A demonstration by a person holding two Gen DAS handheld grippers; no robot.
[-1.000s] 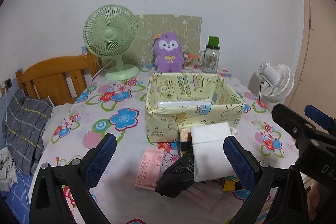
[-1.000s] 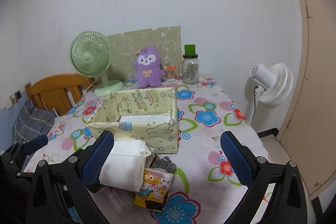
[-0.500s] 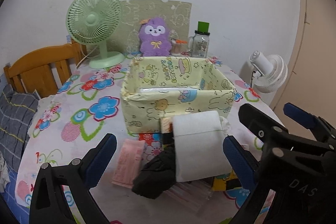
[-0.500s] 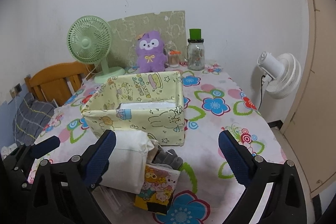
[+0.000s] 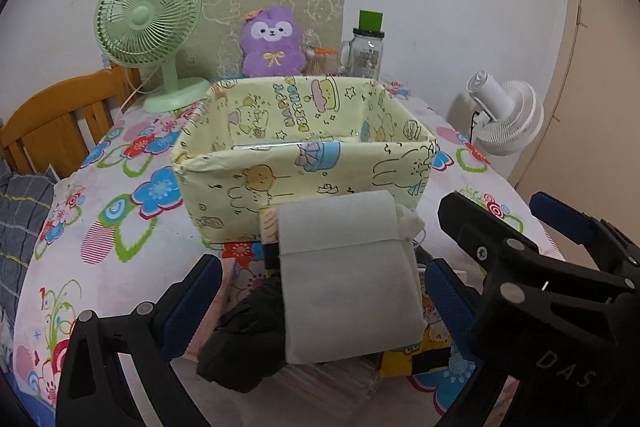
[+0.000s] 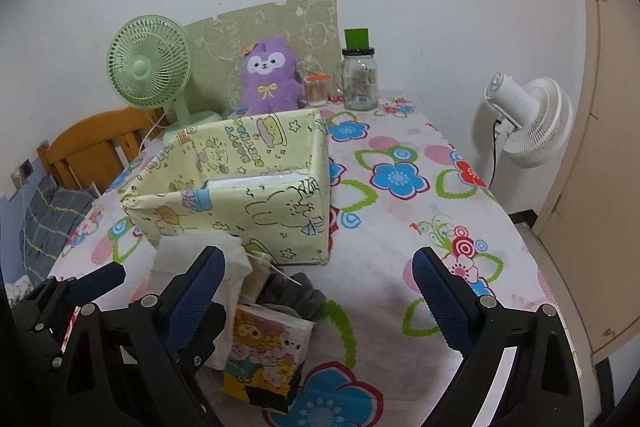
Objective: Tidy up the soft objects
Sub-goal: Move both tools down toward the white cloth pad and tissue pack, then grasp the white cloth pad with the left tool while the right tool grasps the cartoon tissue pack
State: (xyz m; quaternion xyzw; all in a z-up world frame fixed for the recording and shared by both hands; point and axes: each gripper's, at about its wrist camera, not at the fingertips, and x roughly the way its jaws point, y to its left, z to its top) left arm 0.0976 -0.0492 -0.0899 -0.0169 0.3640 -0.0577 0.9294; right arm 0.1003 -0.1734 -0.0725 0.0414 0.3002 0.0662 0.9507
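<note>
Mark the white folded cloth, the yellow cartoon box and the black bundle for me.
white folded cloth (image 5: 348,279), left wrist view, middle of its top face.
yellow cartoon box (image 5: 304,187), left wrist view, near wall.
black bundle (image 5: 244,343), left wrist view, its centre.

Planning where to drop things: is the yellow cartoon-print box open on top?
Open. The yellow box has no lid; its inner walls show from both wrist views, with something white lying inside.

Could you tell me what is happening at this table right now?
A person holds two grippers over a floral tablecloth. The left gripper is open, its fingers on either side of a white folded cloth that lies on a small pile in front of the yellow cartoon box. The right gripper is open too and holds nothing. Nothing is gripped yet; something white shows inside the box.
</note>
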